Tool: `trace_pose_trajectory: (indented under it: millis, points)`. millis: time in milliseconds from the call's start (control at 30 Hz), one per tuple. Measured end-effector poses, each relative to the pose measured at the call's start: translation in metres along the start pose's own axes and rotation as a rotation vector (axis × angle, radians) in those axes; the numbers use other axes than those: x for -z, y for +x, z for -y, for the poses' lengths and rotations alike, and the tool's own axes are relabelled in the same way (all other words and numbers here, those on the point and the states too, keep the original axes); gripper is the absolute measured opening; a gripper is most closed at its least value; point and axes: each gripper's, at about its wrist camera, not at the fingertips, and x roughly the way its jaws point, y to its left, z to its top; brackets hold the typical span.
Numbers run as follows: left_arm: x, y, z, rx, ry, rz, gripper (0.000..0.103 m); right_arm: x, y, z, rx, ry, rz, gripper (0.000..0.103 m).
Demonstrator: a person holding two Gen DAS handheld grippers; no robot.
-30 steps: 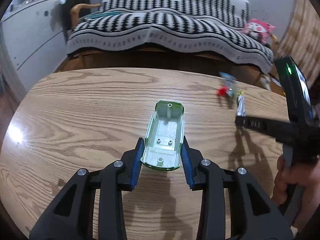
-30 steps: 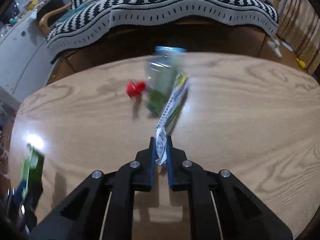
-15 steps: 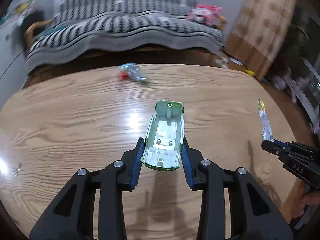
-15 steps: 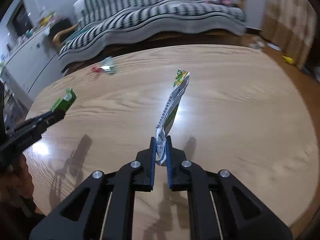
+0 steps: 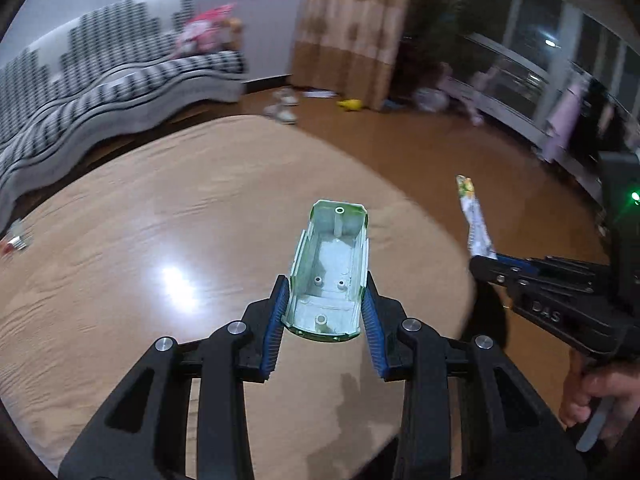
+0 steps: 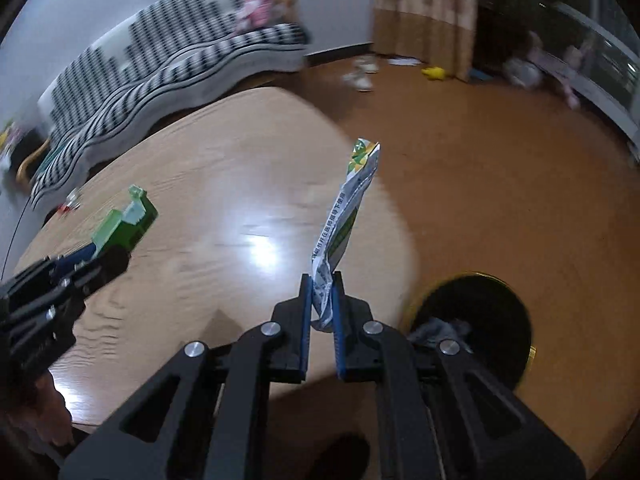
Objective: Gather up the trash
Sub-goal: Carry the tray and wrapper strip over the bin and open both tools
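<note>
While both of your loads are off the wood, this is how things sit and why.

Desk: the round wooden desk [image 6: 208, 184] lies below and to the left of both tools; in the right wrist view its near right edge has the floor just beyond it, so you look to be carrying away from it rather than picking.

Bin: a dark round bin [image 6: 480, 308] with a yellowish rim stands on the floor just off that right edge, partly hidden behind your right tool; something grey already lies inside. It reads as the likely drop point for both pieces.

Left hand-held gripper [image 5: 325, 316]: its blue pads are clamped on the sides of the green plastic shell [image 5: 332, 272], hollow side up, held by its near end so the rest pokes forward over the desk's right part. That side grip keeps a rigid, open piece level.

Right hand-held gripper [image 6: 321, 312]: pinched together on the bottom end of the crumpled wrapper [image 6: 348, 216], which stands up and forward from the pads, over the desk's right edge. Thin foil needs that tight pinch.

Leftover: small red and silvery scraps [image 5: 14, 240] lie at the far left edge of the desk, well apart from both tools, too blurred to name.
</note>
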Motion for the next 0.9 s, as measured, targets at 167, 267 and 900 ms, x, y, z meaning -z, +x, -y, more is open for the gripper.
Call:
trace_pose_trajectory:
  millis: [167, 267, 900]
  points:
    - [0.0, 0.031, 0.067, 0.085, 0.07, -0.038, 0.035, 0.022, 0.003, 0.09, 0.074, 0.107, -0.023, 0.01]
    - [0.003, 0.046, 0.095, 0.112, 0.11, -0.058, 0.035, 0.038, 0.013, 0.129, 0.103, 0.135, -0.057, 0.01]
    - [0.001, 0.105, 0.151, 0.167, 0.2, -0.123, 0.035, 0.058, 0.055, 0.191, 0.109, 0.242, -0.161, 0.01]
